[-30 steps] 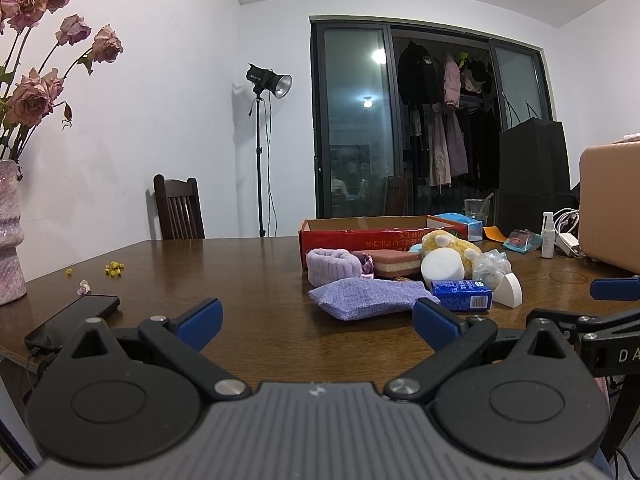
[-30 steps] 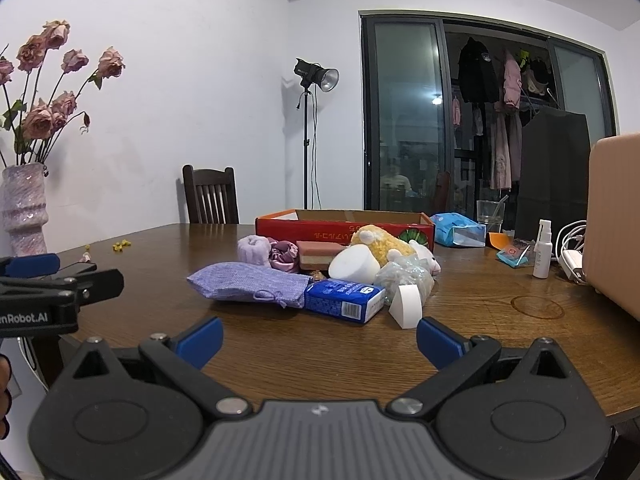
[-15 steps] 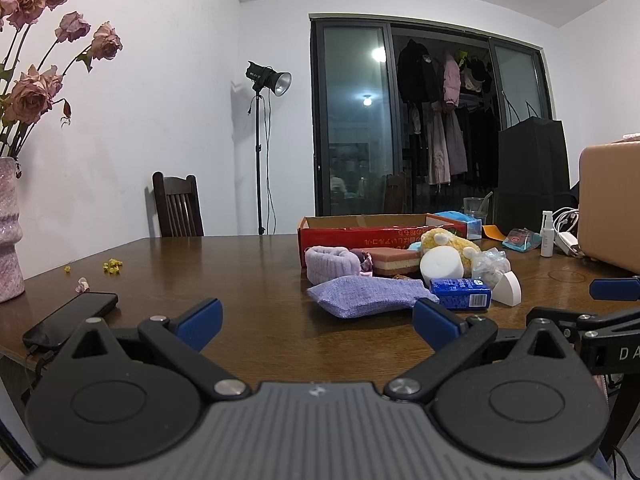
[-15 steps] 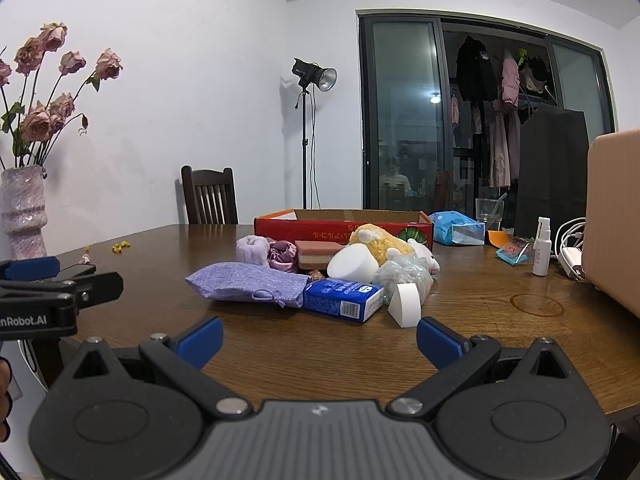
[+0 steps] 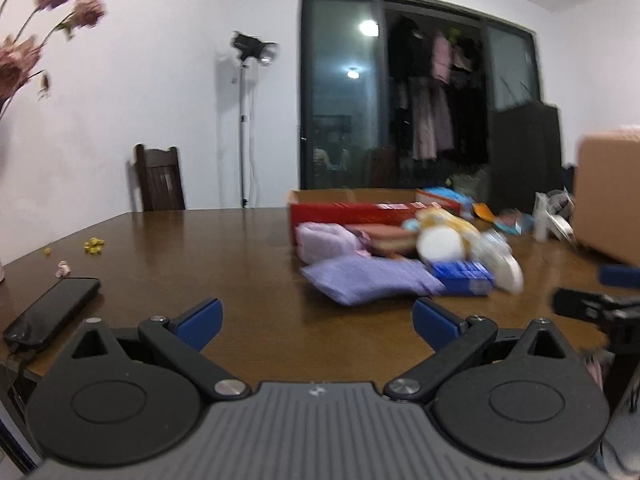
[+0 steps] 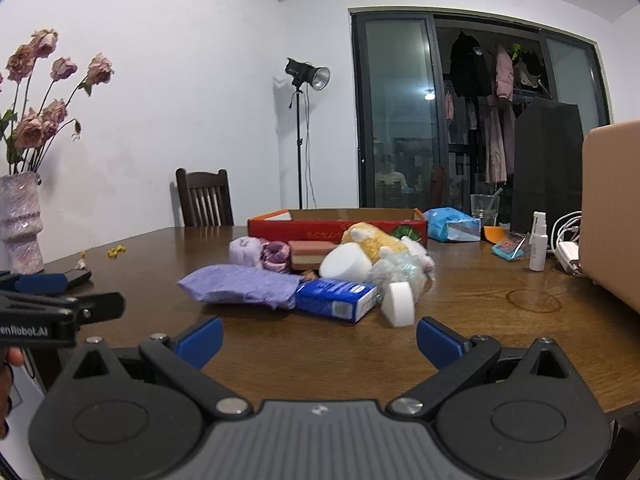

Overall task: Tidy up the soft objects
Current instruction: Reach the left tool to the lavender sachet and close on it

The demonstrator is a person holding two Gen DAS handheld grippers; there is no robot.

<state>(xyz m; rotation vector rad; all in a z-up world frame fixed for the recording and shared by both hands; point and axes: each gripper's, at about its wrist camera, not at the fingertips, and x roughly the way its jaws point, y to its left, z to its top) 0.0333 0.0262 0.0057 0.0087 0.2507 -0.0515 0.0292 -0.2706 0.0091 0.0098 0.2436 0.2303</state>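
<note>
1. A heap of soft things lies mid-table, just in front of a shallow red box (image 6: 336,226) on the wooden table (image 6: 460,344): a purple pouch (image 6: 240,289) nearest the camera, a lilac roll (image 6: 245,251), a yellow plush toy (image 6: 374,242), a layered sponge (image 6: 310,254), white foam pieces (image 6: 346,266) and a crinkled plastic bag (image 6: 396,274).

2. The purple pouch looks light and limp and will likely sag from any pinch; its bunched right end, touching a blue carton (image 6: 336,300), seems the surest place to take hold.

3. The plush toy and sponge should squash and spring back, so a bite across the middle would probably suit them. The plastic bag looks slippery.

4. The blue carton appears stiffer than the rest and may not belong with the soft things.

5. The right gripper (image 6: 319,338) hangs above the near table edge, jaws spread wide, holding and touching nothing, well short of the heap.

6. The left gripper (image 5: 318,318) is likewise wide apart and empty over bare wood; its view is blurred. A dark phone (image 5: 52,312) lies near the table's left edge.
</note>
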